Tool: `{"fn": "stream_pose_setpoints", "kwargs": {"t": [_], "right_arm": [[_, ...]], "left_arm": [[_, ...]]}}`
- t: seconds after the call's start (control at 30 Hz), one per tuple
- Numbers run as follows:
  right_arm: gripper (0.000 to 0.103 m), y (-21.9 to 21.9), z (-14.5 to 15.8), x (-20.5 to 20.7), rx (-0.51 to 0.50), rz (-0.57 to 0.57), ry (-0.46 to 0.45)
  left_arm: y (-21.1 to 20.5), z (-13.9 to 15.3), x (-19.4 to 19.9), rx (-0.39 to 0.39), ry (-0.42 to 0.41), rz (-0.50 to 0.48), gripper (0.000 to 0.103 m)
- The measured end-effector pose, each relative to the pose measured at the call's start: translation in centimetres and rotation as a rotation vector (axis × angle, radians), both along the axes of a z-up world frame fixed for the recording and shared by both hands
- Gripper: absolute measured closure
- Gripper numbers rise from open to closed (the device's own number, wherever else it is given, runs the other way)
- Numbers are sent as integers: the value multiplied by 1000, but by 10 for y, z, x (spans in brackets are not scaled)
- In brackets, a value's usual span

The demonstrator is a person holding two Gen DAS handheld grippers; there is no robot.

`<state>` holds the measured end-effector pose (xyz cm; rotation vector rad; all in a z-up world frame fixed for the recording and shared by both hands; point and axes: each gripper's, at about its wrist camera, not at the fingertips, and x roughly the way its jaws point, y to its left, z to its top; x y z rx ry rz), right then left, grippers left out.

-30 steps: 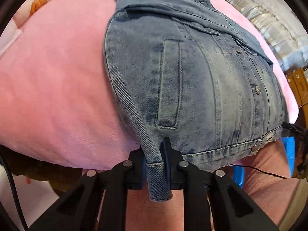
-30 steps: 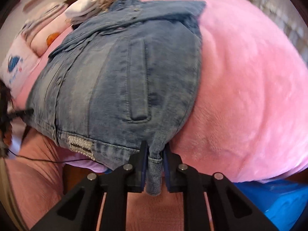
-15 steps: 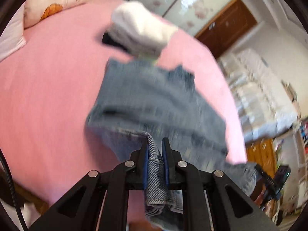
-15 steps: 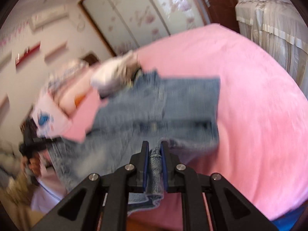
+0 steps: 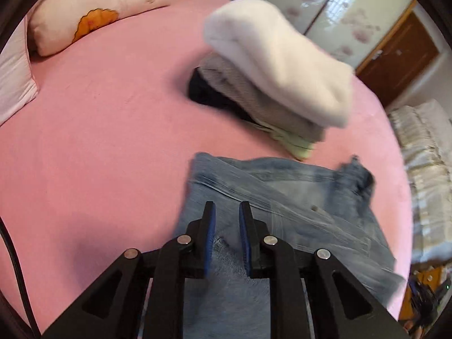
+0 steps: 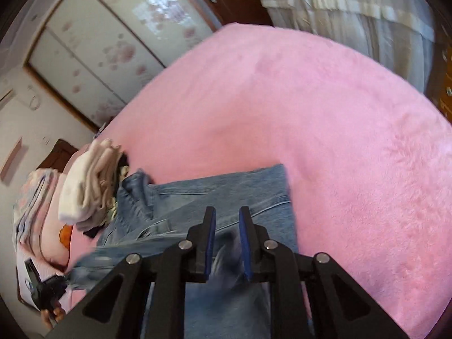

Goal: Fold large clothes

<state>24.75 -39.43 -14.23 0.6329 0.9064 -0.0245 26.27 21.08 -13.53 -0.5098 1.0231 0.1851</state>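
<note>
a blue denim jacket lies on a pink bed, blurred by motion, with its near part passing under both hand-held grippers. the left hand-held gripper hovers above the denim with its blue-padded jaws a narrow gap apart and nothing between them, and the right hand-held gripper hovers over the jacket the same way, narrowly parted and gripping nothing. just beyond the jacket sits a stack of folded clothes with a white piece on top, and a pillow with an orange flower print lies at the far left of the bed.
</note>
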Motion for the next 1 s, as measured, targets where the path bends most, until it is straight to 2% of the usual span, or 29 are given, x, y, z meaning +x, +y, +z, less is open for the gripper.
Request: {"fn": "stream_pose_setpoints", "kwargs": {"t": [0.07, 0.17, 0.23, 0.37, 0.43, 0.63, 0.7, 0.8, 0.93, 1.0], "right_arm": [[70, -4, -8, -1, -2, 11, 12], [61, -3, -19, 0, -23, 69, 27], [60, 2, -27, -2, -44, 128, 43], [59, 21, -41, 1, -103, 223, 88], [59, 29, -45, 3, -127, 251, 101], [59, 46, -57, 13, -207, 303, 141], [57, 48, -59, 15, -230, 314, 144], [47, 52, -60, 17, -247, 328, 136], [39, 61, -66, 21, -306, 361, 152], [39, 67, -72, 24, -343, 370, 166]], "left_arm": [[6, -7, 0, 6, 11, 0, 88], [4, -13, 1, 36, 14, -58, 81], [-5, -17, 0, 73, 20, -127, 74], [-22, -30, 0, 90, 35, -252, 62], [-33, -34, 0, 119, 33, -306, 49], [-57, -45, 9, 230, 63, -425, 45], [-64, -52, 16, 267, 89, -452, 40], [-69, -61, 26, 305, 103, -462, 33], [-71, -70, 37, 307, 111, -460, 26], [-72, -75, 40, 313, 120, -470, 25]]}}
